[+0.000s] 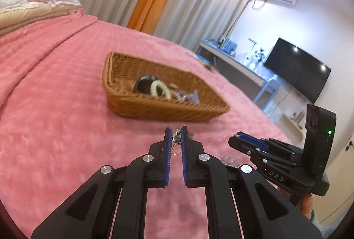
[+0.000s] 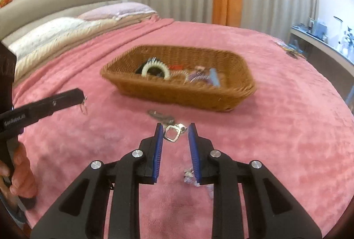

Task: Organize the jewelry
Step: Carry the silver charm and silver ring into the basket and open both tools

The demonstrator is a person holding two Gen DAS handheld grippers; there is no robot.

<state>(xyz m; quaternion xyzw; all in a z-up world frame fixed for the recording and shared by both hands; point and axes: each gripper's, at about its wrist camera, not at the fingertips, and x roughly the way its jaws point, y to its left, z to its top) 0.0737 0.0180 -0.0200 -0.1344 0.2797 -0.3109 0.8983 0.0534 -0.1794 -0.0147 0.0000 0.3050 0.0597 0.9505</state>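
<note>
Black linkage arms run up to the left gripper [image 1: 176, 131], whose blue pads are pinched almost together on a small silver earring [image 1: 176, 136] with a thin wire loop hanging below the tips. Just right of it, the right gripper [image 2: 176, 129] stands slightly parted with a silver square-framed earring [image 2: 172, 133] between its tips (whether both pads press it I cannot tell). Near its right finger [image 2: 195, 150], a tiny sparkly piece [image 2: 188, 173] lies on the pink blanket [image 2: 276, 139]. Beyond both claws sits the wicker basket [image 2: 239, 66], holding a white coiled hair tie [image 2: 154, 66] and blurred trinkets.
</note>
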